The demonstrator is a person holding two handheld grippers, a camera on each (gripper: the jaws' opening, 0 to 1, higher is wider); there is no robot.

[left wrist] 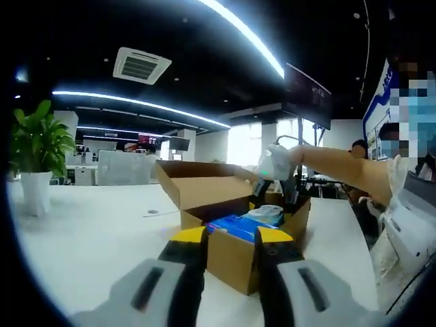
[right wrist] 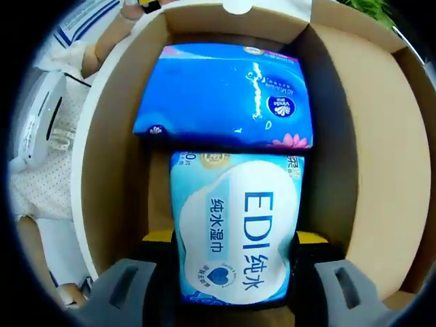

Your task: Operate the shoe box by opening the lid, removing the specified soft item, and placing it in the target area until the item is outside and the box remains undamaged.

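In the left gripper view, my left gripper (left wrist: 230,253), grey with yellow-tipped jaws, sits low at the near corner of the open brown cardboard shoe box (left wrist: 231,253) on the white table (left wrist: 88,225). Its jaws stand apart with the box corner between them, but I cannot tell whether they press the cardboard. The lid flap (left wrist: 194,182) stands raised behind the box. Inside lie a dark blue plastic tissue pack (left wrist: 237,225) and, further back, a light blue wet-wipe pack (left wrist: 267,214). My right gripper (left wrist: 274,197) reaches down into the box over that wipe pack, with my bare forearm (left wrist: 337,167) behind it. A green potted plant (left wrist: 35,153) in a white pot stands at the table's far left.

In the right gripper view, I look straight down into the box (right wrist: 381,157). My right gripper (right wrist: 235,269) has its jaws on either side of the light blue wet-wipe pack (right wrist: 235,225), clamping its near end. The pack's long axis runs along my jaws, away from me, its far end touching the dark blue tissue pack (right wrist: 225,95), which lies crosswise in the box's far half.
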